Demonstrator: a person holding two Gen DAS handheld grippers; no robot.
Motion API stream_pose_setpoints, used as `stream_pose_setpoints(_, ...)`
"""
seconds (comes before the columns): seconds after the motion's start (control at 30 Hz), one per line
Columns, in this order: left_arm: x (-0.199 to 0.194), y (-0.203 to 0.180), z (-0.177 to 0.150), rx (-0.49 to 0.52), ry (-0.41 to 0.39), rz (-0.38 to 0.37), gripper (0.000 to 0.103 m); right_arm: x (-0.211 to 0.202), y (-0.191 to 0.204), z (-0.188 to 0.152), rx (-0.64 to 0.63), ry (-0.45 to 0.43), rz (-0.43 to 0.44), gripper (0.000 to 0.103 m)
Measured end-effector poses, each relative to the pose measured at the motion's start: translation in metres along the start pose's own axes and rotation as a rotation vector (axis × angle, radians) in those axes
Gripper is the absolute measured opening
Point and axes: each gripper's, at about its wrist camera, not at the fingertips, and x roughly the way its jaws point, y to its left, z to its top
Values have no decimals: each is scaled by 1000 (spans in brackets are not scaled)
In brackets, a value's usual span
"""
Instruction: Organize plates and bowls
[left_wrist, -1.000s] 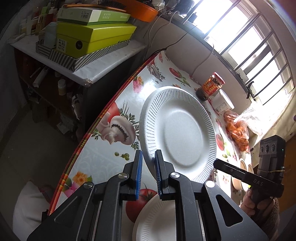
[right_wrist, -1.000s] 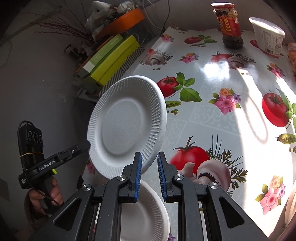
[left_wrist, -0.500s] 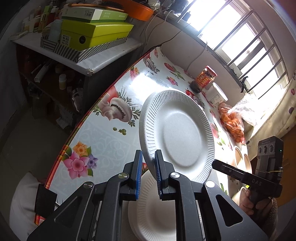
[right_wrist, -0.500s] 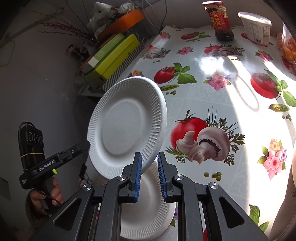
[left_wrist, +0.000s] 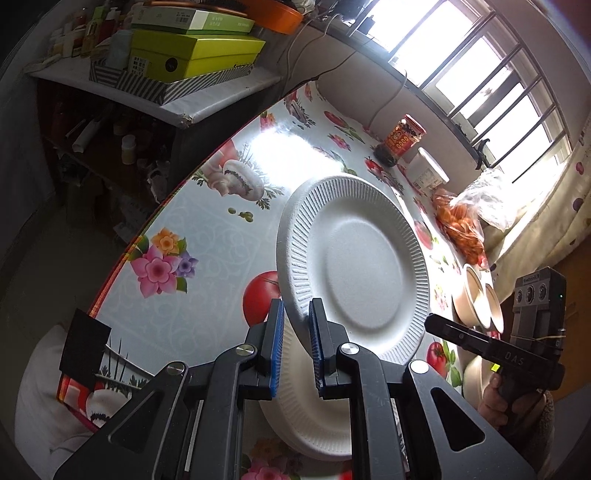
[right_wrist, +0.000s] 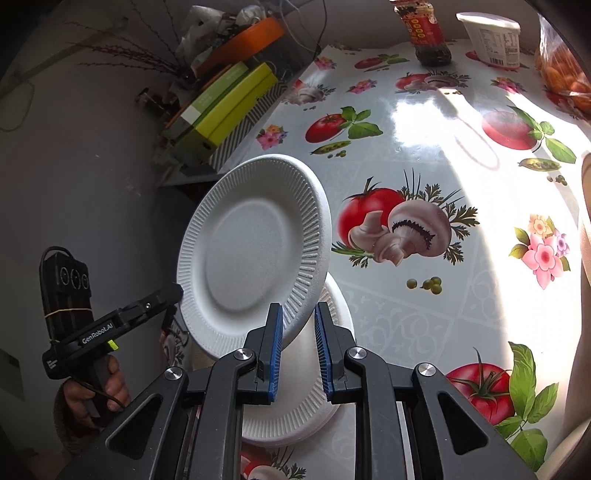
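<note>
A white foam plate (left_wrist: 354, 262) stands tilted on edge in the air, held by both grippers on opposite rims. My left gripper (left_wrist: 295, 321) is shut on its near rim. My right gripper (right_wrist: 298, 325) is shut on the rim of the same plate (right_wrist: 251, 251). Below it a stack of white plates (left_wrist: 317, 417) lies on the table, also in the right wrist view (right_wrist: 317, 387). Beige bowls (left_wrist: 476, 301) sit at the table's right side. The right gripper shows from outside in the left wrist view (left_wrist: 432, 322), the left one in the right wrist view (right_wrist: 173, 293).
The table has a fruit-print oilcloth (right_wrist: 424, 155). At its far end stand a red-labelled jar (left_wrist: 400, 138), a white tub (left_wrist: 426, 173) and a bag of oranges (left_wrist: 461, 229). A shelf with green boxes (left_wrist: 192, 55) stands beyond the left edge.
Both grippers have carried the plate back toward the near end of the table. The stack of plates now lies right under it. Both grips are unchanged.
</note>
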Motion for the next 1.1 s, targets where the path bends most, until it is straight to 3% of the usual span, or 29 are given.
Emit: stream_pose_setpoints(1.1, -14, -6, -55, 3, 25, 10, 14, -15, -4, -58, 28, 23, -1, 19)
